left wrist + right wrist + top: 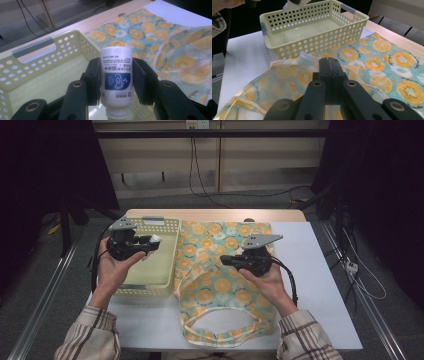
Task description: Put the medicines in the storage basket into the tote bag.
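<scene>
My left gripper [149,241] is shut on a white bottle [156,238] with a blue label [117,81], held base-forward above the pale yellow perforated basket [168,224]. In the left gripper view the bottle [116,57] sits squarely between both black jaws, and the basket [37,45] lies below. A cloth bag printed with orange slices [225,292] lies flat to the right of the basket, handles toward the person. My right gripper [225,260] hovers low over the bag with its jaws together [329,61], seemingly pinching the raised bag rim [305,55].
The basket [312,42] looks empty inside. The white table top [320,270] has bare room to the right of the bag and in front of the basket. A wooden strip [215,214] runs along the far edge. Cables hang on the floor behind and to the right.
</scene>
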A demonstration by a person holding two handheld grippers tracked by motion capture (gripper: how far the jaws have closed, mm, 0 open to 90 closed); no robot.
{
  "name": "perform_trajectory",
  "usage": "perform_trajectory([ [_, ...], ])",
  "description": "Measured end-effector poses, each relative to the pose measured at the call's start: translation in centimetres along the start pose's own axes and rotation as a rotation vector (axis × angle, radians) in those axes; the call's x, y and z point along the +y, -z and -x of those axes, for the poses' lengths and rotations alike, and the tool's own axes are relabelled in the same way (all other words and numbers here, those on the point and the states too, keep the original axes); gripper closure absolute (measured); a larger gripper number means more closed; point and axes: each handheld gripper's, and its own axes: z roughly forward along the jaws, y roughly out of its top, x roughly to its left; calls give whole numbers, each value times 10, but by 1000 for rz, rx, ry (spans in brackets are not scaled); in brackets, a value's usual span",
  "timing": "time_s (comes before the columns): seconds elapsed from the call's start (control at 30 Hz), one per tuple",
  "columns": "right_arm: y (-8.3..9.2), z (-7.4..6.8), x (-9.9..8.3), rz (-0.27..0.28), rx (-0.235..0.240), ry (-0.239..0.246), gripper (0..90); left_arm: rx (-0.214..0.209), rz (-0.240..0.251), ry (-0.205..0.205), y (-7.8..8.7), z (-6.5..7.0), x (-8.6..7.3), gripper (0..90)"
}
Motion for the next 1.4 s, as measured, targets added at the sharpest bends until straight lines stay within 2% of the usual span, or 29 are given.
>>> perform_trajectory([
  [0.1, 0, 0, 0, -1, 0, 2, 900, -11, 7, -11, 2, 10, -1, 605],
  [0.2, -1, 0, 0, -2, 0, 1, 900, -39, 33, 19, 3, 19, -7, 605],
  [0.3, -2, 0, -1, -7, 2, 2, 900, -41, 50, 17, 6, 29, -12, 605],
  [0.43, -3, -1, -1, -5, -2, 0, 900, -49, 79, -8, 11, 42, -15, 605],
  [0.57, -3, 0, -1, -3, -6, -5, 900, -75, 75, -46, 14, 57, -13, 605],
  [0.63, -2, 1, -1, -2, -8, -5, 900, -89, 81, -59, 15, 68, -14, 605],
  [0.67, -2, 1, -1, -1, -9, -6, 900, -92, 77, -85, 17, 74, -13, 605],
  [0.77, -2, 1, -1, -1, -9, -4, 900, -125, 77, -111, 16, 91, -12, 605],
  [0.83, -3, 0, -1, -4, -8, -2, 900, -140, 77, -133, 14, 97, -12, 605],
  [0.97, -3, 0, -1, -3, -7, 2, 900, -166, 68, -132, 5, 106, -13, 605],
  [1.03, -3, 0, -1, -2, -10, 0, 900, -199, 56, -112, -1, 109, -14, 605],
  [1.17, -2, 0, 0, 8, -20, 1, 900, -197, 43, -142, -6, 117, -12, 605],
  [1.23, -2, 0, 0, 9, -20, 2, 900, -216, 37, -142, -12, 123, -12, 604],
  [1.27, -2, 0, 0, 9, -20, 3, 900, -216, 32, -161, -15, 125, -12, 604],
  [1.3, -2, 0, 0, 10, -21, 3, 900, -234, 28, -154, -19, 130, -13, 604],
  [1.4, 0, 0, 1, 13, -23, 3, 900, -249, 9, -164, -31, 136, -15, 604],
])
